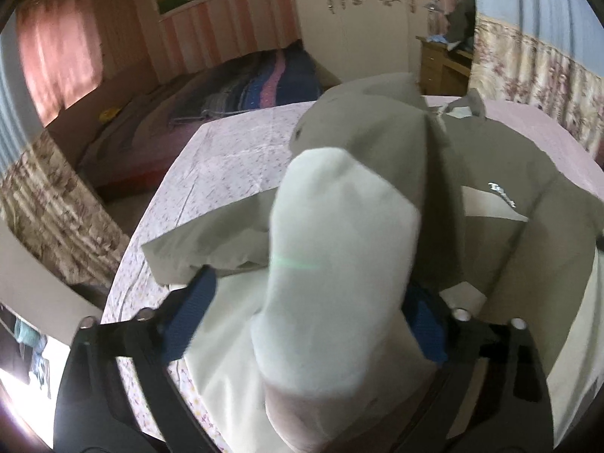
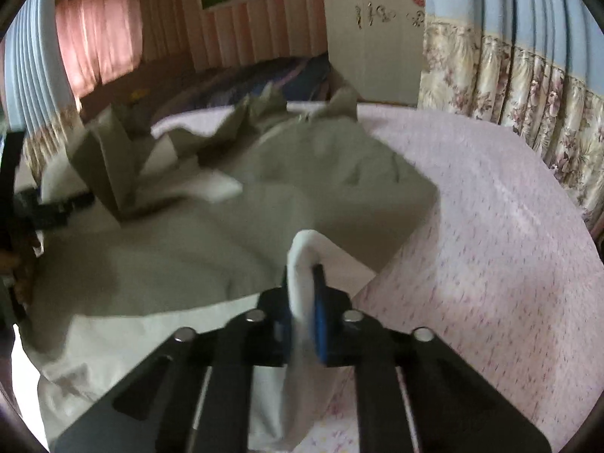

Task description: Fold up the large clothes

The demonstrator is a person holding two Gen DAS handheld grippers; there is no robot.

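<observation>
Left hand-held gripper (image 1: 302,324): 2 blue-padded fingers set wide apart, a white fold of the jacket (image 1: 502,204) bulging up between them at frame centre; whether the pads actually grip it cannot be told. Right hand-held gripper (image 2: 304,324): jaws narrow, pinched on a white edge of the jacket's lining, lower centre of the frame. The grey jacket lies spread and rumpled across the table's pink floral cloth (image 2: 490,226), filling the left and middle of the right wrist view, collar toward the top.
</observation>
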